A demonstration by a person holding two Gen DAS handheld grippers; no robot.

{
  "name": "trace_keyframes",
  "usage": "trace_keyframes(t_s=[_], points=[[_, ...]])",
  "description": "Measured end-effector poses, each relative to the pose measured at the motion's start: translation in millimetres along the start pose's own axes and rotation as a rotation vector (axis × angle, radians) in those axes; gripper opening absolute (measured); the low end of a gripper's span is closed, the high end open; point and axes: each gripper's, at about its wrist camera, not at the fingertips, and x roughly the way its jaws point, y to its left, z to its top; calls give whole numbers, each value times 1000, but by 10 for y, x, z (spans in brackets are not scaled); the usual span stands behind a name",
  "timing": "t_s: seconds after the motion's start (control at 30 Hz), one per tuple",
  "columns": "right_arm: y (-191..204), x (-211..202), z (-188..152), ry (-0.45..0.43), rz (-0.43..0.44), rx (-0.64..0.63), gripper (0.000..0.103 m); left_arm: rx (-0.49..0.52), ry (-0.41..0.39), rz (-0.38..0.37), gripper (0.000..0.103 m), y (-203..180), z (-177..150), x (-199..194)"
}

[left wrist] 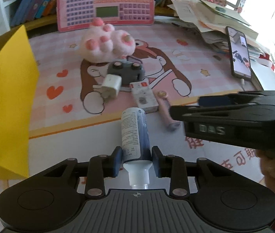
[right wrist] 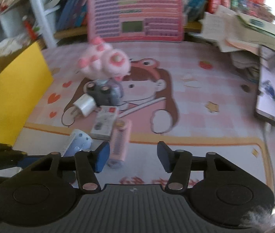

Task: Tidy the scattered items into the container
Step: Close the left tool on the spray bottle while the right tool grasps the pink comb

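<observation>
- My left claw clamped on tube, pads pressing both sides near white cap; tube lies on tabletop, base end pointing toward small box.
- My right claw partly open, nothing gripped; left pad just beside pink cylinder, w/ cylinder inside the gap.
- Small box touching pink cylinder's far end; white charger & grey gadget just behind box.
- Plush paw behind grey gadget, on cartoon mat.
- Yellow container well left of tube; phone far right of box.
</observation>
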Motion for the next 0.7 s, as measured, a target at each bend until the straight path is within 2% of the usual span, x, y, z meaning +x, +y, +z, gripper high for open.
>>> trace_keyframes(t_s=[0.2, 0.3, 0.5, 0.7], points=[[107, 250, 35, 49, 9, -53, 38, 18, 8, 13, 35, -12, 20, 23], [75, 255, 28, 40, -5, -76, 23, 29, 10, 25, 35, -17, 64, 93], [-130, 125, -82, 66, -32, -72, 23, 30, 5, 23, 33, -30, 79, 219], [-90, 194, -56, 41, -47, -88, 28, 30, -5, 23, 31, -23, 96, 222]])
